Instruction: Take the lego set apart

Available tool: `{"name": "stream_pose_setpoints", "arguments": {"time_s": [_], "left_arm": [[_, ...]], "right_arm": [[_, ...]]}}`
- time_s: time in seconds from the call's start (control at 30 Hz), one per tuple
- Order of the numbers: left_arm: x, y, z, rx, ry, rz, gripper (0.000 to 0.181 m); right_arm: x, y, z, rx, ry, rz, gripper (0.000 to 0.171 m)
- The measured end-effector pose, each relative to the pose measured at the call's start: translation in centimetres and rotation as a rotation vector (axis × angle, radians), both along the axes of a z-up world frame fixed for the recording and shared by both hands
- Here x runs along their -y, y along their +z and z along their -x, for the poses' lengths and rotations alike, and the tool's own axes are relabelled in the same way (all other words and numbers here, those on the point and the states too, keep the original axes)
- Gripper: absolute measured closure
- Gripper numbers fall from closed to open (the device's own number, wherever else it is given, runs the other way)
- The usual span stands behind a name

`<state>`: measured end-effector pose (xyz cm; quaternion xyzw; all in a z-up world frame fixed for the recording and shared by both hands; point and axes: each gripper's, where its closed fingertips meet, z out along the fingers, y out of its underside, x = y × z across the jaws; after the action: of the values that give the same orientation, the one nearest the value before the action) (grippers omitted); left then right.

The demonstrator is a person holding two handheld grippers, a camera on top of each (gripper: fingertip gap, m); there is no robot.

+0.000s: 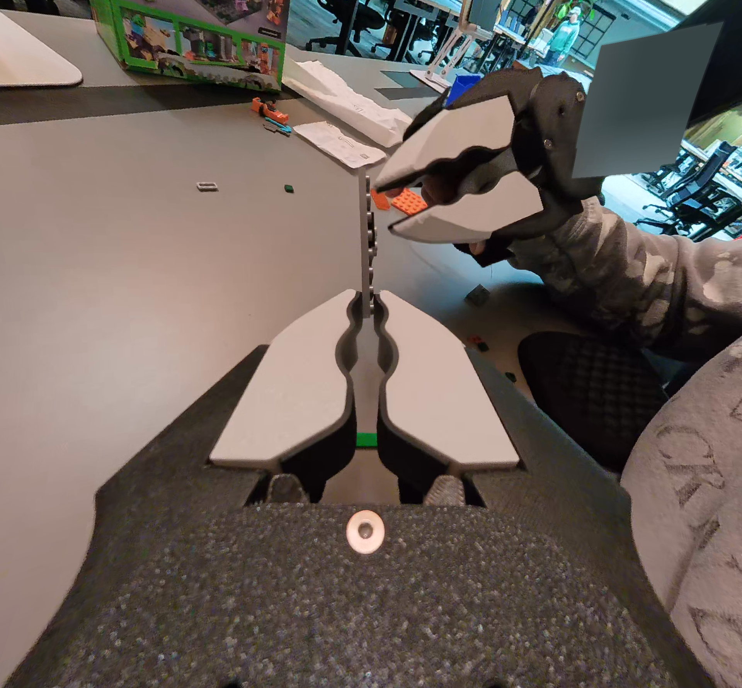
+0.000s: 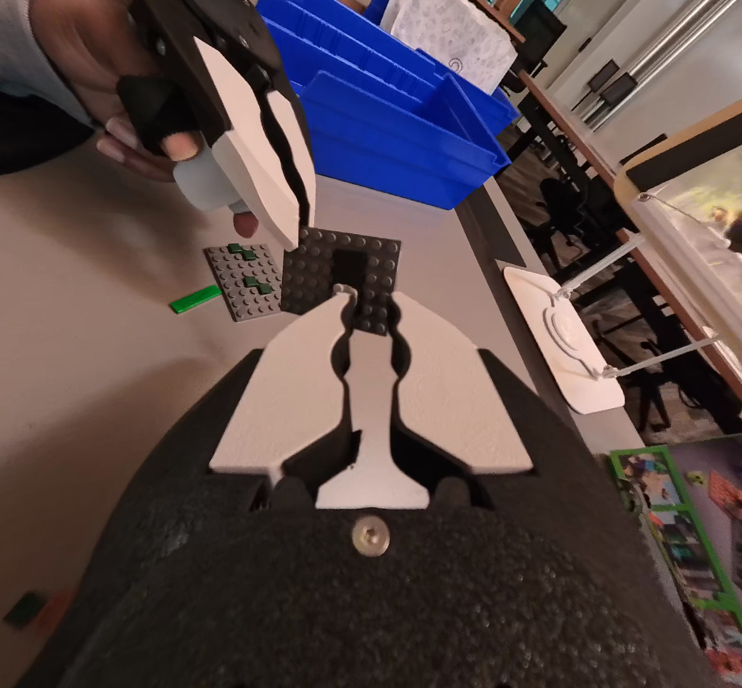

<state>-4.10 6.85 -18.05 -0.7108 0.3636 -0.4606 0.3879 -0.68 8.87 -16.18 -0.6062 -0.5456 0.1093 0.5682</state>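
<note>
My left gripper [image 1: 367, 299] is shut on the lower edge of a dark grey studded plate [image 1: 366, 235] and holds it upright and edge-on above the table. In the right wrist view the plate [image 2: 313, 275] faces the camera with a black tile [image 2: 351, 267] on its studs, and the left gripper [image 2: 299, 239] pinches its top corner. My right gripper [image 2: 369, 299] is open, its fingertips either side of the plate's lower part just below the tile. In the left wrist view it [image 1: 385, 207] sits at the plate's studded side.
A second grey plate with dark green tiles [image 2: 245, 279] and a bright green tile [image 2: 195, 299] lie on the table. Blue bins [image 2: 381, 127] stand behind. The set's box [image 1: 192, 14], paper bags [image 1: 349, 107], orange plates [image 1: 407, 201] and small loose pieces [image 1: 207, 186] lie around. Some 5 cm of space lies between my two pairs of fingers.
</note>
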Motion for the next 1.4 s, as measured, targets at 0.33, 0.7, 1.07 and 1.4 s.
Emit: {"name": "stream_pose_setpoints", "arguments": {"time_s": [0.33,0.7,1.07,1.4], "left_arm": [[0.7,2.5,0.0,0.185,-0.050,-0.035,0.176],[2.4,2.4,-1.2,0.189,-0.115,-0.094,0.174],[4.7,0.2,-2.7,-0.030,-0.236,-0.292,0.169],[2.9,0.6,-2.2,0.031,-0.143,-0.087,0.175]], "right_arm": [[0.8,-0.9,0.1,-0.314,0.148,0.492,0.131],[3.7,2.4,0.0,-0.450,0.372,0.625,0.161],[6.3,-0.3,0.7,-0.262,0.467,0.739,0.163],[3.8,1.4,0.0,-0.350,0.338,0.611,0.154]]}}
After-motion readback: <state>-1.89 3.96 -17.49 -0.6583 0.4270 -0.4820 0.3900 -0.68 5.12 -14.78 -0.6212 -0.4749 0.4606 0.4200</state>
